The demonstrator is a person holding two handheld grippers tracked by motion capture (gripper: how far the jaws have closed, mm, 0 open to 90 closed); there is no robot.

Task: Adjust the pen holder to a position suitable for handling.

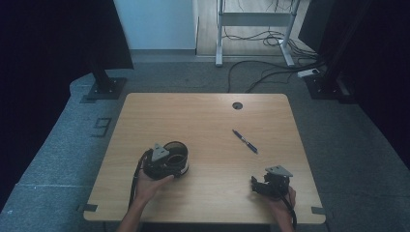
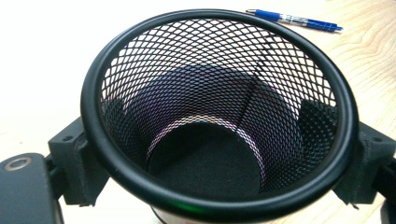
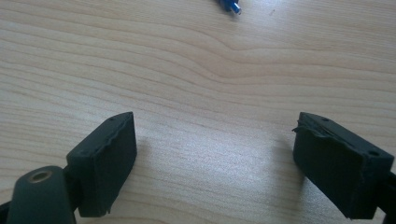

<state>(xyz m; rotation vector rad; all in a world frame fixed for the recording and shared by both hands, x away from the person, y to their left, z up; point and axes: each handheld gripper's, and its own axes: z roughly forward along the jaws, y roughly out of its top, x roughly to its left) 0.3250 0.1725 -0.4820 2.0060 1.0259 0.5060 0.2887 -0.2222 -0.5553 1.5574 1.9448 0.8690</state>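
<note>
A black mesh pen cup (image 1: 177, 153) stands left of the table's middle, and my left gripper (image 1: 169, 162) is shut on it. In the left gripper view the cup (image 2: 219, 84) is empty, its mouth turned toward the camera, with one jaw pressed on each side of its wall and my left gripper (image 2: 219, 158) around it. A blue pen (image 1: 245, 141) lies flat right of centre; it shows as the pen (image 2: 294, 19) beyond the cup's rim. My right gripper (image 1: 257, 185) rests near the front right edge. Its jaws stand wide apart over bare wood, right gripper (image 3: 215, 158) open, with the pen's tip (image 3: 229, 6) farther ahead.
The wooden table (image 1: 203, 121) has a round cable hole (image 1: 237, 105) near its far edge. Beyond the table, black stand bases (image 1: 104, 88) and cables (image 1: 270, 67) lie on grey carpet. A person's hands hold both grippers from the near edge.
</note>
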